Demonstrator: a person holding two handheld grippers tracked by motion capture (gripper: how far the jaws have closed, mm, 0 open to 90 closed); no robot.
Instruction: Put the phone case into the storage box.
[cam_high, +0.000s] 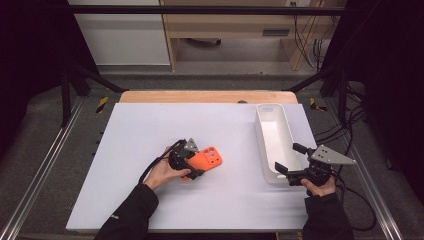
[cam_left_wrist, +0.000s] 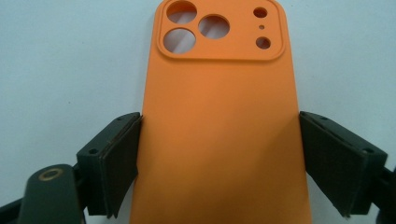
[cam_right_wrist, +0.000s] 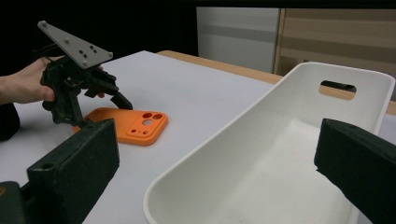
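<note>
A white tray lies along the table's right edge, holding nothing. The orange phone case lies flat mid-table between the left claw's jaws, which seemingly just touch its sides. The right claw gapes apart over the tray's near end.

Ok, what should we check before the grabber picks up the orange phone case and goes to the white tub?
1. Orange phone case sits between the left gripper jaws: ok.
2. Pads pressing its edges: cannot tell; a thin gap seems to show on the right.
3. Case lies flat on the table: ok.
4. White tub has nothing in it: ok.
5. Right gripper open, jaws either side of the tub's near end, possibly blocking the drop: not ok.
</note>
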